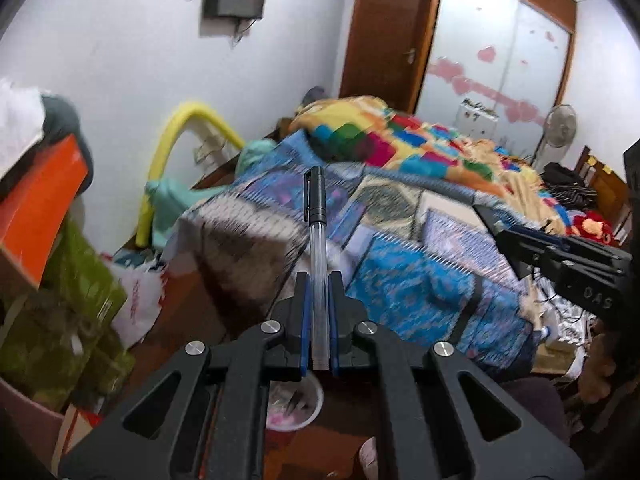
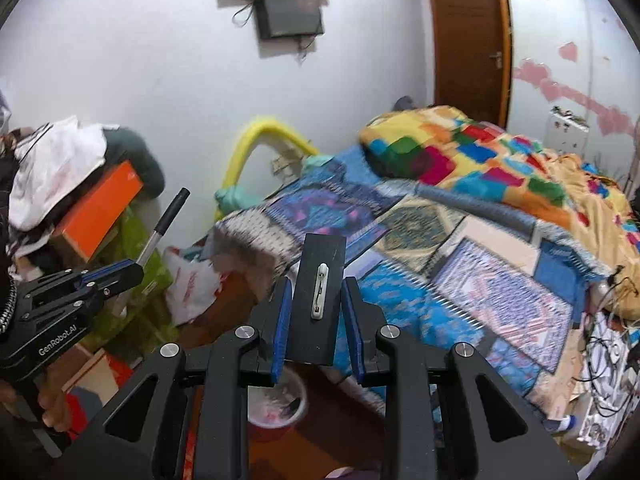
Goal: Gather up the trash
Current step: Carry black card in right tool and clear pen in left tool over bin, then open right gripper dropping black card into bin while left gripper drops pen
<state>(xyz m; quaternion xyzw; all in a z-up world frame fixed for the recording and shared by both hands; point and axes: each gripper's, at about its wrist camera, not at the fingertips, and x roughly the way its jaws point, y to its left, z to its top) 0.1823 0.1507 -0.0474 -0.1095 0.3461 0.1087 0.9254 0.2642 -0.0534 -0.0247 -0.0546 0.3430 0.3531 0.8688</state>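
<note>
My left gripper (image 1: 319,280) is shut on a clear pen with a black cap (image 1: 318,248); the pen stands up between the blue pads. It also shows in the right wrist view (image 2: 160,232), held by the left gripper (image 2: 120,272) at the left. My right gripper (image 2: 318,292) is shut on a flat black card with a small white clip on it (image 2: 320,292). The card also shows in the left wrist view (image 1: 500,236), at the right gripper (image 1: 532,248). A red bin lined with a white bag (image 2: 280,408) stands on the floor below both grippers; it also shows in the left wrist view (image 1: 296,400).
A bed with patterned blue covers (image 1: 400,272) and a colourful quilt (image 2: 460,152) fills the middle and right. Stacked boxes, an orange box (image 1: 40,208) and green bags (image 2: 132,240) stand at the left. A white plastic bag (image 2: 192,284) lies on the floor. Cables (image 2: 608,344) lie at right.
</note>
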